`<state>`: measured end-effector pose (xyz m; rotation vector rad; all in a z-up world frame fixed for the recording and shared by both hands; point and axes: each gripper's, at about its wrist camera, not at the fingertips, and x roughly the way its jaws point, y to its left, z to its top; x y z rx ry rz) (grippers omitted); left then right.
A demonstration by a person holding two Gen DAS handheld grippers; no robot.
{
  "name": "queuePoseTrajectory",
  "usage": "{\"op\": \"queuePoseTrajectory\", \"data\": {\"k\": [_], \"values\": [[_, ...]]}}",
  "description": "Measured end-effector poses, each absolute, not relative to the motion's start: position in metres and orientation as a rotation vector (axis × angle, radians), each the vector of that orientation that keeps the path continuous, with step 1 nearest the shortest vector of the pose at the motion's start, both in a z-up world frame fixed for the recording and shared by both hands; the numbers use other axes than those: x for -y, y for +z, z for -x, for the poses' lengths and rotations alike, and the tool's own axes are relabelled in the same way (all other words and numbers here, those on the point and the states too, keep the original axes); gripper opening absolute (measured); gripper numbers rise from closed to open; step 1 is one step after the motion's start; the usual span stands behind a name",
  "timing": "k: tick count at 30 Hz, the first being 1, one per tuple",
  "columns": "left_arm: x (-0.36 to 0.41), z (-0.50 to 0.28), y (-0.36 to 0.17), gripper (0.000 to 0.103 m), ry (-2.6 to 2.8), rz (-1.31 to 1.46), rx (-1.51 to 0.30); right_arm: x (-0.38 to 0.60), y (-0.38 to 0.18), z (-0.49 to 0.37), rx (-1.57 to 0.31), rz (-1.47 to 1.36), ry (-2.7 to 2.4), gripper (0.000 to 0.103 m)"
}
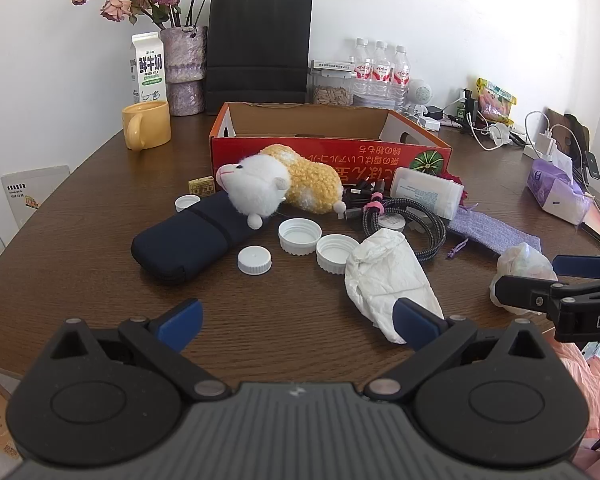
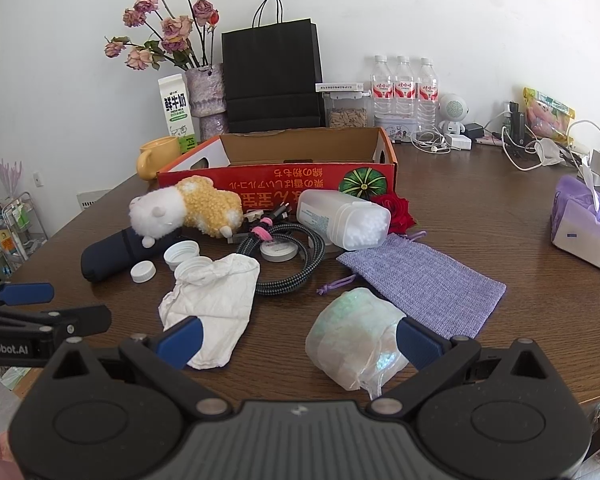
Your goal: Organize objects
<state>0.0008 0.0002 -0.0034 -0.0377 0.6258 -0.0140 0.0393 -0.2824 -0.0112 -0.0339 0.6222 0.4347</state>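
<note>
An open red cardboard box (image 1: 324, 152) (image 2: 260, 184) stands mid-table. In front of it lie a white-and-yellow plush toy (image 1: 276, 186) (image 2: 188, 208), a dark blue pouch (image 1: 188, 240) (image 2: 108, 256), white caps (image 1: 300, 236) (image 2: 182, 252), a braided cable (image 1: 428, 228) (image 2: 292, 264), a white plastic container (image 1: 428, 192) (image 2: 344, 220), a crumpled white tissue (image 1: 388, 276) (image 2: 216, 300), a purple cloth bag (image 2: 420, 280) and a crumpled translucent bag (image 2: 356, 336) (image 1: 524, 268). My left gripper (image 1: 296, 324) is open and empty, its right pad by the tissue. My right gripper (image 2: 298, 340) is open, with the translucent bag against its right pad.
Along the back wall stand a yellow mug (image 1: 146, 124), a milk carton (image 1: 148, 68), a vase of dried roses (image 1: 184, 68), a black paper bag (image 1: 260, 52) and three water bottles (image 1: 380, 72). A tissue pack (image 2: 584, 224) and chargers sit at the right. The table edge runs close below both grippers.
</note>
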Motion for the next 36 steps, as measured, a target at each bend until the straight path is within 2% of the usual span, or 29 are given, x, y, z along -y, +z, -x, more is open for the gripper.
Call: {"op": "queuePoseTrajectory", "data": {"k": [36], "values": [[-0.0009, 0.0001, -0.0056, 0.103, -0.014, 0.042, -0.626, 0.282, -0.0116, -0.0395, -0.623, 0.033, 0.435, 0.103]]}}
